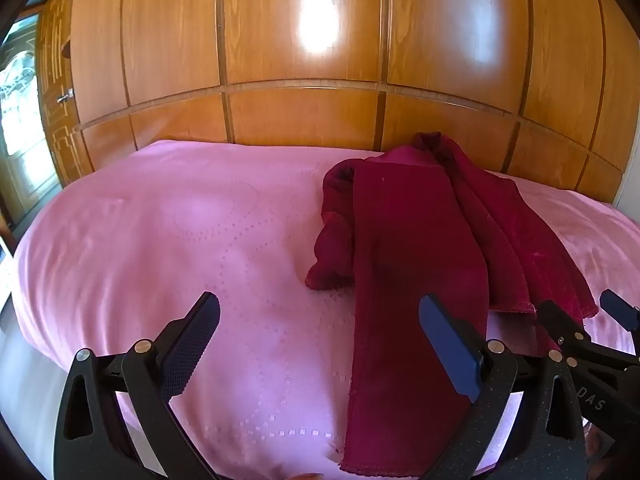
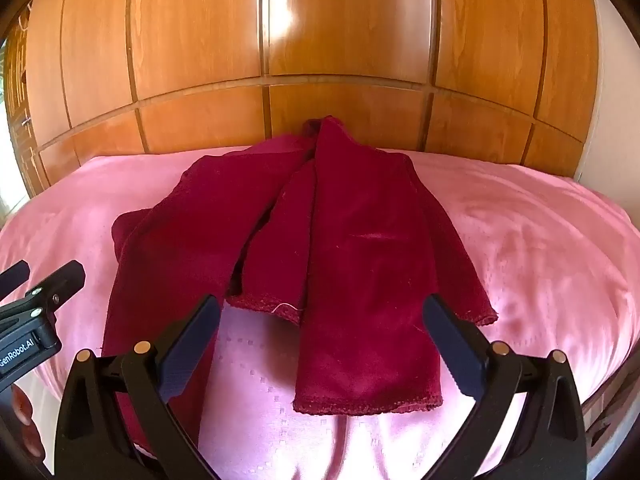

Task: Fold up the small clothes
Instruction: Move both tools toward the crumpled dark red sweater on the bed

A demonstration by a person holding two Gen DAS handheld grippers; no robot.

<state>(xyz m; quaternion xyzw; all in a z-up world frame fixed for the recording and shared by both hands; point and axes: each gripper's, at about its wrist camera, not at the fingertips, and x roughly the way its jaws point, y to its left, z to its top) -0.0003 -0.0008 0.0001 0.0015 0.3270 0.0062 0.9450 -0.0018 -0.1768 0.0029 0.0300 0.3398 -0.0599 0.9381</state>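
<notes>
A dark red garment [image 2: 352, 248] lies loosely spread on a pink bedspread [image 2: 540, 248], its long panels running toward me and one hem close to the front edge. In the left wrist view the same garment [image 1: 416, 248] lies right of centre, with a bunched part at its left. My left gripper [image 1: 320, 320] hovers open above the bedspread [image 1: 160, 240], its right finger over a long red strip. My right gripper [image 2: 322, 320] is open above the garment's near hems, nothing between its fingers. Each gripper shows at the edge of the other's view: the right one [image 1: 580, 316], the left one [image 2: 44, 276].
A glossy wooden wardrobe [image 1: 304, 60] with panelled doors stands right behind the bed. A doorway with daylight [image 1: 16, 120] is at the far left. The bed's front edge drops off just below the grippers.
</notes>
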